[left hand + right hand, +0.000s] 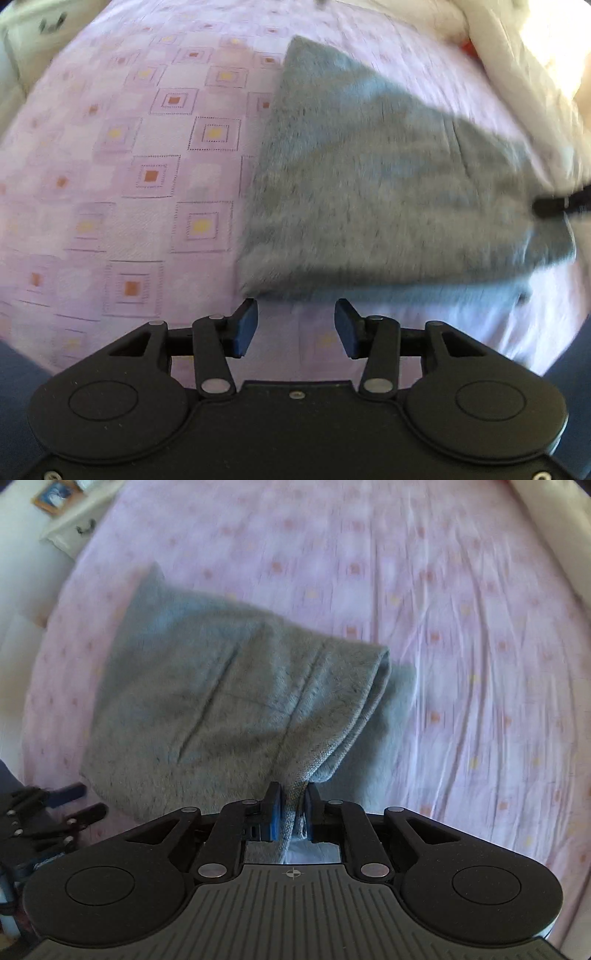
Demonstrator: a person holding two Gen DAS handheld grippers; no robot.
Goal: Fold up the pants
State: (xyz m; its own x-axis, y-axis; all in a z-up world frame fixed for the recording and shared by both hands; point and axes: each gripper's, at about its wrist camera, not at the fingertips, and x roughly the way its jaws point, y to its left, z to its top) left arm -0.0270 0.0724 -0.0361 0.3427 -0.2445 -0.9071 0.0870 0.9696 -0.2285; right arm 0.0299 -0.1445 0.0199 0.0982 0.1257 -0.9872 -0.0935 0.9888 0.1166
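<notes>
The grey knit pants [369, 192] lie folded over on the pink patterned bedsheet [129, 166]. My left gripper [295, 328] is open and empty, just short of the pants' near edge. My right gripper [293, 812] is shut on a bunched edge of the pants [229, 701] and lifts that part off the sheet. The right gripper shows at the right edge of the left wrist view [561, 203]. The left gripper shows at the left edge of the right wrist view [74, 805], open beside the pants' corner.
The bedsheet [461, 646] stretches wide to the right of the pants. A white duvet or pillow [517, 74] lies along the far right. A white nightstand with a picture frame [55, 494] stands beyond the bed's far left corner.
</notes>
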